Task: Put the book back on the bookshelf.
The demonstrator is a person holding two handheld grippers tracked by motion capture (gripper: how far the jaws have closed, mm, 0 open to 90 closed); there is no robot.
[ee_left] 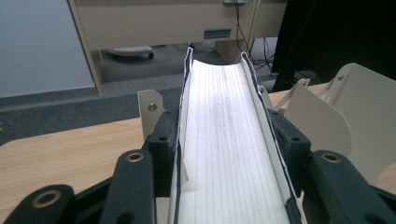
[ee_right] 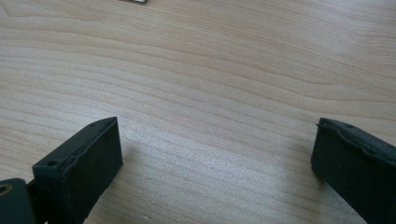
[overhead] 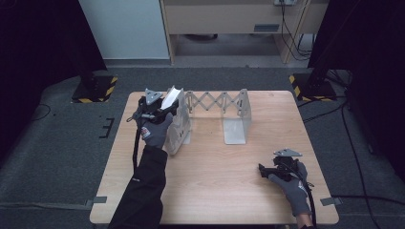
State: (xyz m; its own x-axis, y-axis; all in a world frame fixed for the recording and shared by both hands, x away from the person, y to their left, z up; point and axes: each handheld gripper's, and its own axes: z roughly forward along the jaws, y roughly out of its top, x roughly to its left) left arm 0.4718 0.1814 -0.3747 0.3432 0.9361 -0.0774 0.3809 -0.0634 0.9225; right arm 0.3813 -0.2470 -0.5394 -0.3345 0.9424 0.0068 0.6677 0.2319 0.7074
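My left gripper is shut on a thick book and holds it upright by its covers. In the left gripper view the book's white page edge runs between the two black jaws, with dark cover edges on both sides. The book stands at the left end of a pale metal expanding book rack, whose end plates show just behind it. Near the table's front right, my right gripper lies low over the wood, and its own view has the right gripper open with bare tabletop between the jaws.
The wooden table carries the rack at its far middle. The rack's right end plate stands upright with a flat foot toward me. Beyond the table are grey carpet, a wooden desk and dark stands with yellow-black bases.
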